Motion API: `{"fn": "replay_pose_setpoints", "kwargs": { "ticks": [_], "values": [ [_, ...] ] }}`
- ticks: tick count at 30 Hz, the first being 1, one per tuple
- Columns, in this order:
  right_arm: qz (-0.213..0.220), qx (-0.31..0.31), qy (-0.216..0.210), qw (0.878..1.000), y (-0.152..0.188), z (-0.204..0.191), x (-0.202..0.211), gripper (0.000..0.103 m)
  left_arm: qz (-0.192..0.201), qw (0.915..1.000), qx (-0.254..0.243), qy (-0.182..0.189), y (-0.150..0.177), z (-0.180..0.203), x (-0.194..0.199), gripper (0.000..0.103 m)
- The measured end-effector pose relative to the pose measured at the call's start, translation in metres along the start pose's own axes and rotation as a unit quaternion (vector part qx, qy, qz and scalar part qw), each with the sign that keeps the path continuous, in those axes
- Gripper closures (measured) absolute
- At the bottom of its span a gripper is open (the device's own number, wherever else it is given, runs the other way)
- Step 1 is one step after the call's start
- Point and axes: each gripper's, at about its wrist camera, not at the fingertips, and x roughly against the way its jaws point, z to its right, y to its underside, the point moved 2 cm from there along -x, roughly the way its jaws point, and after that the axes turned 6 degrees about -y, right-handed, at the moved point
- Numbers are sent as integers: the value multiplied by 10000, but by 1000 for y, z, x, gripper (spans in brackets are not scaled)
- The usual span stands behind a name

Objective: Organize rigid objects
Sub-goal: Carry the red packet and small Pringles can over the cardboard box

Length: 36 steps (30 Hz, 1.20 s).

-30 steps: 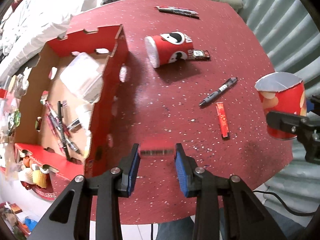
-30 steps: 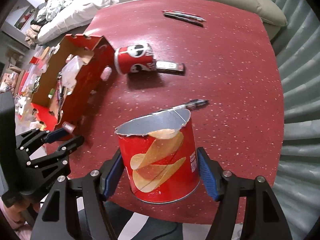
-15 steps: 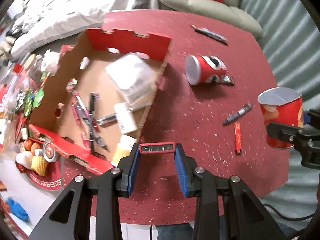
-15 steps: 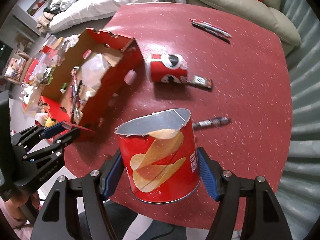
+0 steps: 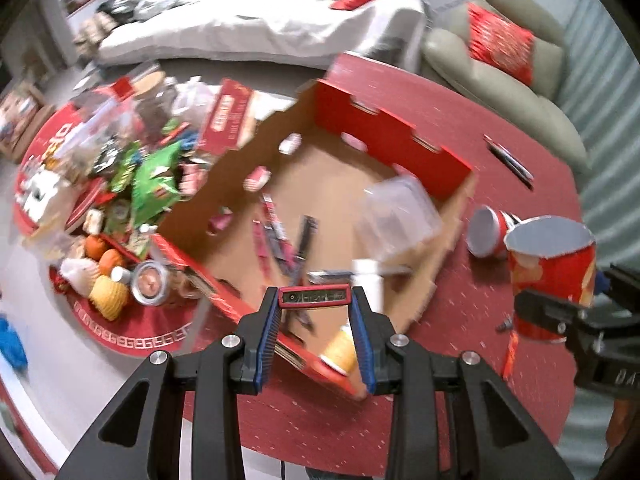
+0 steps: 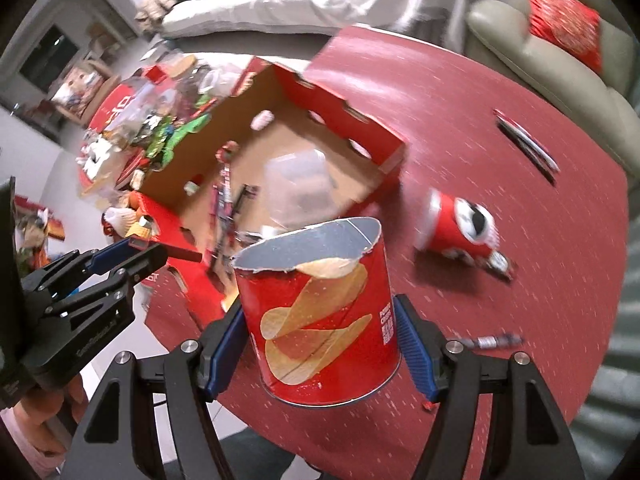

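My left gripper (image 5: 315,320) is shut on a small flat red bar (image 5: 315,297) and holds it above the near wall of an open red cardboard box (image 5: 394,148). The box holds pens (image 5: 276,236), a clear plastic tub (image 5: 394,216) and a white tube. My right gripper (image 6: 320,344) is shut on an upright red chip can (image 6: 320,312) with a torn foil top, raised above the red table (image 6: 460,92). The can also shows in the left wrist view (image 5: 550,276). The left gripper (image 6: 136,250) shows at the left of the right wrist view.
A second red can (image 6: 460,224) lies on its side right of the box, beside a small dark bar. A black marker (image 6: 494,340) and a thin red stick (image 5: 510,354) lie on the table. Pens (image 6: 526,144) lie at the far edge. Snack clutter (image 5: 120,184) fills the floor to the left.
Both grippers have lifted and swung left toward the box, each carrying its object. The red bar now hangs over the box's near wall; the chip can is nearer the box.
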Motion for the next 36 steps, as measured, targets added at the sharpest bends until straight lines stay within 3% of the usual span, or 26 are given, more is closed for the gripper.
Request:
{"fn": "replay_pose_setpoints", "kwargs": {
  "ticks": [6, 15, 36],
  "values": [
    [-80, 285, -135, 9995, -29, -32, -24, 32, 28, 9987, 476, -197, -12, -30, -9, 66],
    [-244, 512, -211, 9982, -55, -56, -54, 32, 38, 9979, 581, -278, -24, -38, -27, 66],
    [-661, 404, 54, 9970, -46, -52, -106, 32, -551, 9972, 311, -395, -29, -34, -93, 66]
  ]
}}
